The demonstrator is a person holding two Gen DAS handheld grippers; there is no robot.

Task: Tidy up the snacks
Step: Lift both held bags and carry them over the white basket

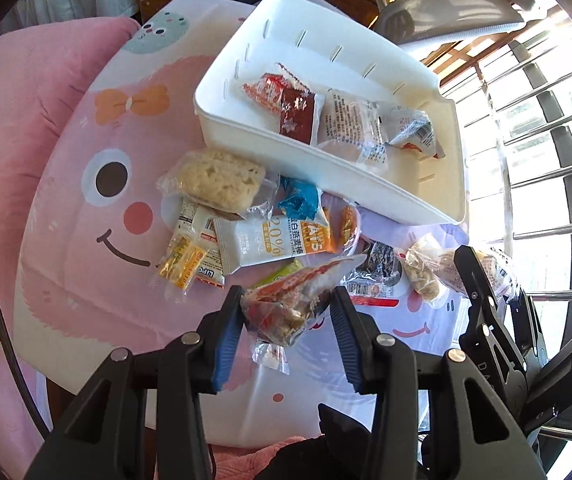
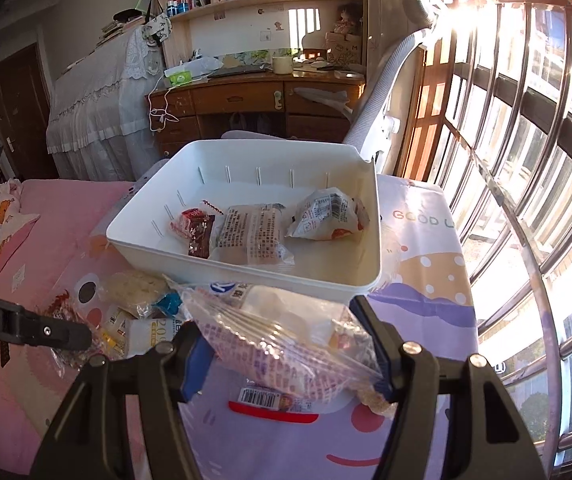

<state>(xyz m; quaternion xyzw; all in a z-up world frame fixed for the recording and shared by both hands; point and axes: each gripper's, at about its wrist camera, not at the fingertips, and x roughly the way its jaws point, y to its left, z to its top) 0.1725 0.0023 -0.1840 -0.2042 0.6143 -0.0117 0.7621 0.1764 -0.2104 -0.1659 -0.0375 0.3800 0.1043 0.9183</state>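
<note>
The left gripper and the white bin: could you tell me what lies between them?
In the left wrist view, loose snack packets on the tablecloth.

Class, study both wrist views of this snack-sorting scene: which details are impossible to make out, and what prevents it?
- Left wrist view: the orange snack packet held by the left gripper has crumpled wrapping, so its label is unreadable.
- Left wrist view: window glare washes out the pile's right end.
- Right wrist view: the clear packet in the right gripper hides snacks behind; the white bin wall hides more.
</note>
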